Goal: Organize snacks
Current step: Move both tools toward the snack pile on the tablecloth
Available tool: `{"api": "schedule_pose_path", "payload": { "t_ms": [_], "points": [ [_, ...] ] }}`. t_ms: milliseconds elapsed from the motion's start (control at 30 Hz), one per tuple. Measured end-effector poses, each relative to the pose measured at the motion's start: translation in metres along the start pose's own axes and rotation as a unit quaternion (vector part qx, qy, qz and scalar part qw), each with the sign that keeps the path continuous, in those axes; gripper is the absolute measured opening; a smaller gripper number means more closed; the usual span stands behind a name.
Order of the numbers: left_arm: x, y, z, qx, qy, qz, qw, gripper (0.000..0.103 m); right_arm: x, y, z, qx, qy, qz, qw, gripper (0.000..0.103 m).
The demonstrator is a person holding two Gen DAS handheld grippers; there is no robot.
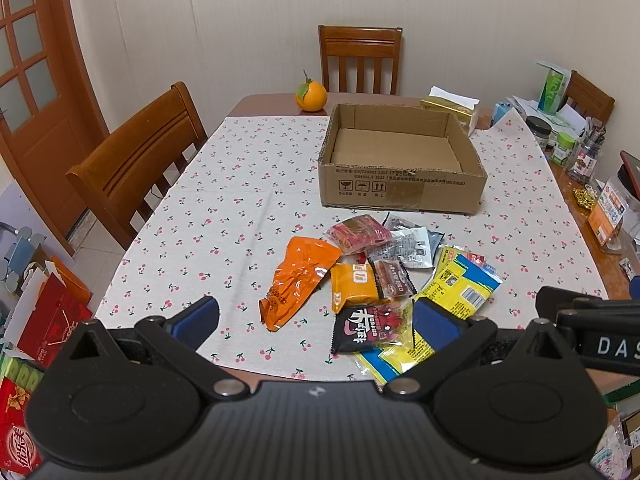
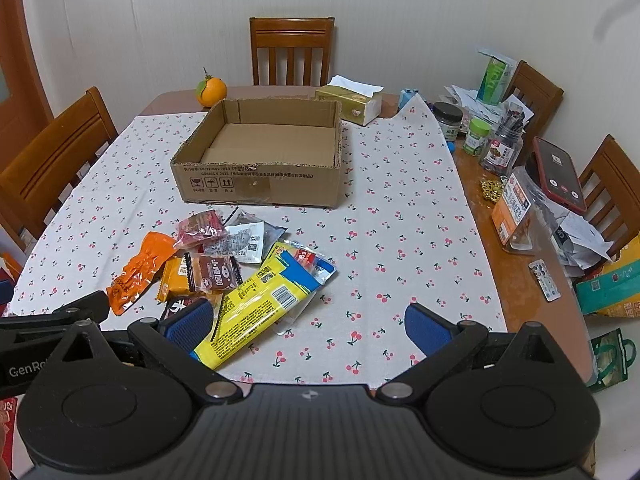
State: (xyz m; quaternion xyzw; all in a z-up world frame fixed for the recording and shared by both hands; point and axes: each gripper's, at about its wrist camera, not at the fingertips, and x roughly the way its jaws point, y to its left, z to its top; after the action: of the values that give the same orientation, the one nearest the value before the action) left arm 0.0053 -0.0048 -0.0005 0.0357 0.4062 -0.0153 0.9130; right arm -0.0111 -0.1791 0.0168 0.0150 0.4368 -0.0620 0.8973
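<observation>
Left wrist view: the left tongs (image 1: 316, 320) are spread apart, empty, at the lower frame. A surface (image 1: 248, 184) under a cherry-print cloth carries a snack pile (image 1: 372, 272) at centre, below an empty cardboard box (image 1: 400, 160). A wooden door (image 1: 36, 80) is seen upper left.

Right wrist view: the right tongs (image 2: 308, 324) are likewise apart. The snack pile lies centre left; clutter (image 2: 500, 140) lines the right edge.

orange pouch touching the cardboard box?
Apart. The left wrist view shows bare tablecloth between the orange pouch and the cardboard box; the right wrist view shows the same gap.
</observation>
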Motion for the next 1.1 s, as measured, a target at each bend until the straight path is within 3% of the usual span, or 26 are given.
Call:
{"api": "schedule_pose_path", "payload": {
  "t_ms": [800, 1100],
  "points": [
    [0.007, -0.011, 0.012, 0.014, -0.002, 0.01, 0.9998, 0.102, 0.011, -0.007, 0.01, -0.005, 0.001, 0.008, 1.0, 0.103],
    [0.021, 0.002, 0.026, 0.029, -0.002, -0.011, 0.9995, 0.102, 0.017, 0.002, 0.02, 0.006, -0.002, 0.005, 1.0, 0.103]
  ]
}}
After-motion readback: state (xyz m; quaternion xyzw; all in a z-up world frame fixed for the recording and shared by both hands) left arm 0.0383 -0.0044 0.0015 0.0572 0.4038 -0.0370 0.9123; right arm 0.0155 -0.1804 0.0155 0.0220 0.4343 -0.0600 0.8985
